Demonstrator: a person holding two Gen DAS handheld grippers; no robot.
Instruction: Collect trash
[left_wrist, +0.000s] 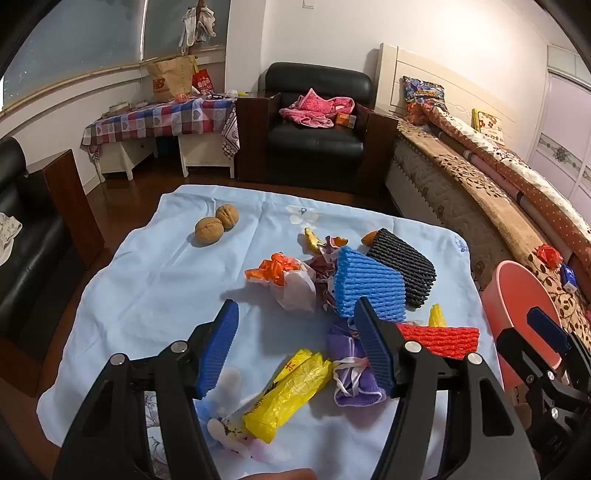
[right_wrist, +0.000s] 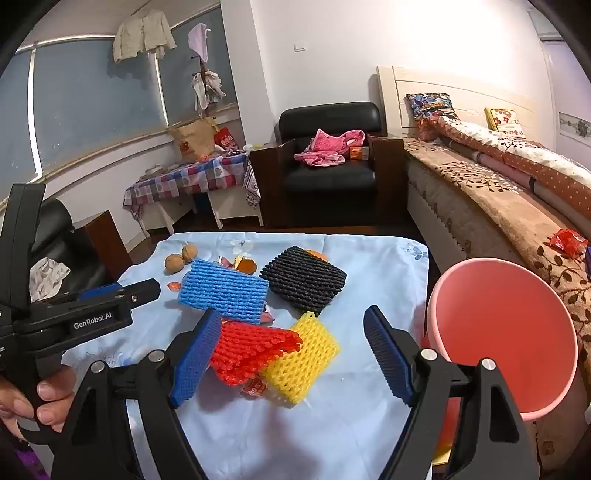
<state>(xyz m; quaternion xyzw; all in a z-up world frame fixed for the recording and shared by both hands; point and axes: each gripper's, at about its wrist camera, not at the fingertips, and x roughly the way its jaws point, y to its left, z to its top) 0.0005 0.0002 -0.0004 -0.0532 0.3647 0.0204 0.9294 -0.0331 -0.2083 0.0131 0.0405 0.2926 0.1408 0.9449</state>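
Both our left gripper (left_wrist: 299, 347) and right gripper (right_wrist: 291, 354) gape wide, empty. Trash lies ahead: red foam net (right_wrist: 255, 349) and yellow foam net (right_wrist: 306, 363) overlapping. We should pinch one net's edge, then lift toward the pink bin (right_wrist: 502, 339) beside the blue-clothed table (right_wrist: 332, 435); a bed (right_wrist: 498, 199) stands behind.

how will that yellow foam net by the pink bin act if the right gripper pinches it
The yellow foam net looks like open-mesh foam, so it will probably squash between the pads and feel very light. It lies flat and partly under the red foam net, so lifting it may drag that one along. Rolling seems unlikely.
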